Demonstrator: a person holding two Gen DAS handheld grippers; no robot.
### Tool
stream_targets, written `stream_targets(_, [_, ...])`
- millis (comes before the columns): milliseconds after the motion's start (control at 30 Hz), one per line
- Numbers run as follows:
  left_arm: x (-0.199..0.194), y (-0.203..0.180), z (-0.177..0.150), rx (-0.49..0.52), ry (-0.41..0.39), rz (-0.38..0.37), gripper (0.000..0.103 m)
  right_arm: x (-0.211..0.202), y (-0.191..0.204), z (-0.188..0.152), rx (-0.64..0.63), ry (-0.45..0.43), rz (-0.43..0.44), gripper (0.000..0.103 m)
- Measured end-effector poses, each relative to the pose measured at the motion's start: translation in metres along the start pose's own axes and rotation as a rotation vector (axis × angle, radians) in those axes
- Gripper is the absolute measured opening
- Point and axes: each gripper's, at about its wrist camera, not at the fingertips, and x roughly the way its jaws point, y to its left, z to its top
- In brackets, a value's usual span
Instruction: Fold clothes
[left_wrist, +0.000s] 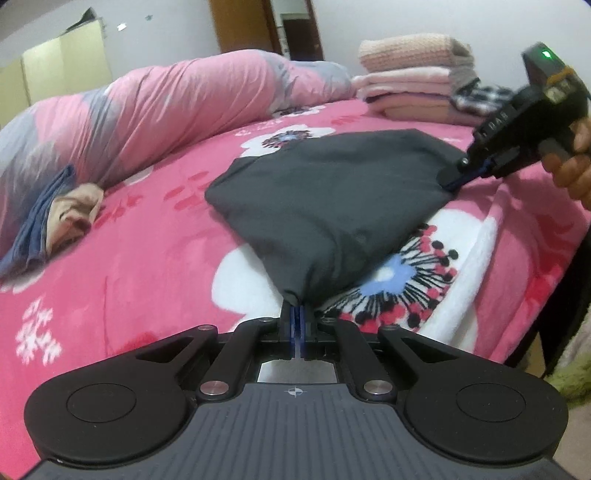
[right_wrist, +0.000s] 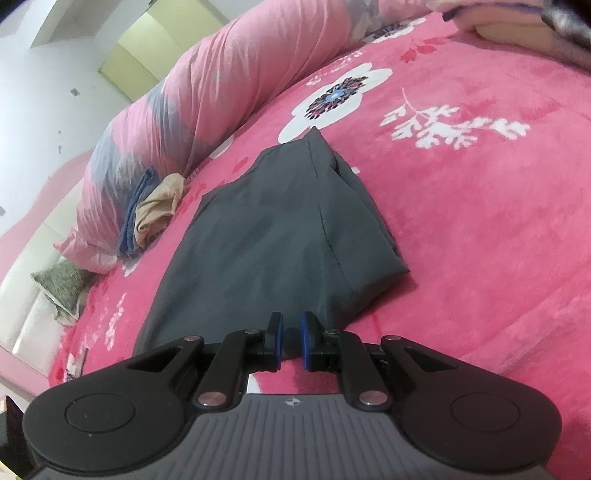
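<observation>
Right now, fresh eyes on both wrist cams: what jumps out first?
The dark grey garment lying mid-bed on the loud pink floral blanket, pinched at two edges: the left gripper at its near corner, the right gripper at its far right edge. Behind it a rolled pink-and-grey quilt runs along the left, and a stack of folded pink clothes sits at the back right.
</observation>
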Motion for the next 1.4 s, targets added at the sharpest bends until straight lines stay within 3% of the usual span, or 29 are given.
stream_targets(300, [-0.022,0.032,-0.005,-0.234,-0.005,0.075,0.002,-0.011,0.014,0.002,-0.113,-0.019,-0.025,0.011])
stream_targets(433, [-0.029,0.033,0.004,-0.317,-0.032,-0.002,0.004,-0.015,0.044,-0.001,-0.245,-0.040,0.042,0.011])
stream_targets(500, [-0.024,0.034,0.007,-0.383,-0.009,-0.089,0.019,-0.010,0.060,-0.005,-0.308,-0.034,0.067,0.011])
stream_targets(567, [-0.014,0.036,0.005,-0.497,0.026,-0.170,0.026,-0.003,0.069,-0.009,-0.296,0.002,0.104,0.011])
stream_targets(667, [-0.002,0.049,-0.011,-0.771,0.074,-0.256,0.030,0.007,0.063,-0.011,-0.159,0.079,0.172,0.014])
stream_targets(700, [0.000,0.055,-0.018,-0.876,0.074,-0.288,0.032,0.010,0.055,-0.011,-0.074,0.111,0.194,0.021])
stream_targets(767, [0.005,0.065,-0.035,-1.069,0.045,-0.348,0.039,0.017,0.038,-0.013,0.086,0.169,0.225,0.034])
stream_targets(833, [0.009,0.069,-0.044,-1.175,0.015,-0.378,0.042,0.024,0.021,-0.013,0.214,0.191,0.236,0.036])
stream_targets(933, [0.018,0.067,-0.043,-1.185,-0.020,-0.360,0.041,0.033,0.003,-0.011,0.340,0.176,0.224,0.035])
stream_targets(1033, [0.021,0.061,-0.034,-1.153,-0.065,-0.307,0.031,0.043,-0.004,-0.009,0.414,0.145,0.230,0.031])
stream_targets(1100, [0.022,0.061,-0.030,-1.157,-0.093,-0.289,0.007,0.046,-0.003,-0.008,0.412,0.115,0.213,0.017])
stream_targets(1200, [0.013,0.063,-0.018,-1.138,-0.160,-0.269,0.002,0.043,0.003,-0.008,0.396,0.074,0.210,0.005])
stream_targets(1300, [0.006,0.069,-0.011,-1.108,-0.183,-0.277,0.000,0.036,0.009,-0.006,0.356,0.051,0.207,0.004])
stream_targets(1400, [0.007,0.071,-0.016,-1.092,-0.153,-0.265,0.000,0.030,0.013,-0.003,0.312,0.035,0.202,0.004])
